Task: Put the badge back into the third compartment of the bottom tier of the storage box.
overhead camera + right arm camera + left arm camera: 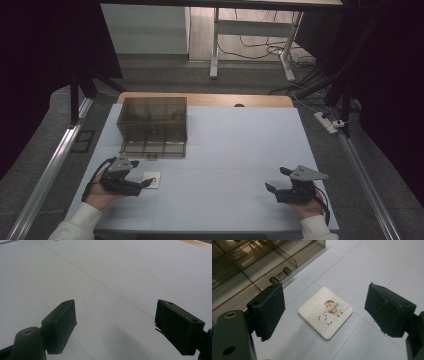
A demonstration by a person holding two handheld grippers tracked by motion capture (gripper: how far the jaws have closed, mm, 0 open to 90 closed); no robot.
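Dim, soft overhead light; dark vignetted corners, faint shadows, slightly grainy pictures.

no words, numbers or brand marks can be read anywhere. the one printed thing is the square coaster (325, 312), lying flat on the table (374, 265): it carries a cartoon boy with black hair in a red top, with a small white dog at his 7 o'clock (faint scribbles under them are too small to make out as letters). in the high view the coaster (151, 179) is only a pale square with a blurred mark.
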